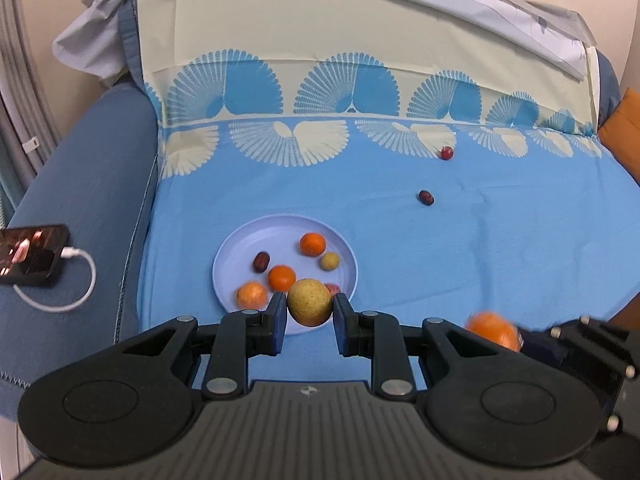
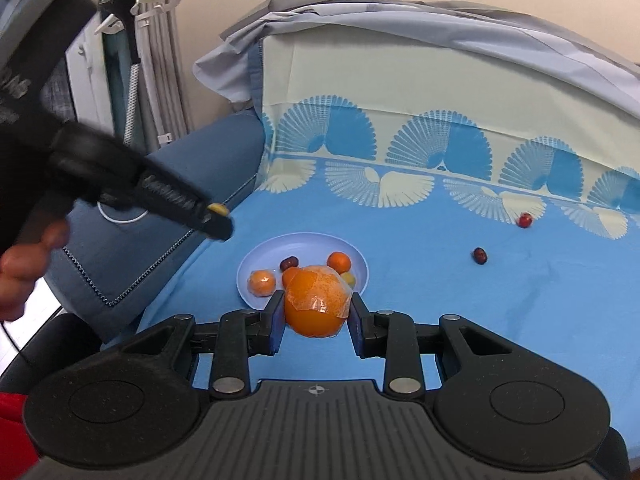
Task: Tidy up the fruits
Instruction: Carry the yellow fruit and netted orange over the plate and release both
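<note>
- Blue patterned sheet [image 1: 400, 240] covers the sofa seat that carries everything, with a fan-print band along the back edge and a blue armrest on the left, where a black phone [image 1: 32, 256] lies plugged into a white cable.
- My left jaws [image 1: 310, 310] are clamped on a round, dull yellow-green fruit [image 1: 309, 302], held above the near rim of the pale lilac round plate [image 1: 280, 230], I judge so it can drop in with the rest.
- My right jaws [image 2: 316, 314] are closed on a large orange wrapped in clear film [image 2: 316, 300], pinched across its middle so it cannot roll free.
- That plate already holds several small oranges, a dark date-like fruit and a small yellowish one.
- Two strays sit well apart toward the back right edge: a dark red oval fruit [image 1: 426, 197] and a bright red round one [image 1: 446, 153]; I reckon those come afterwards.
</note>
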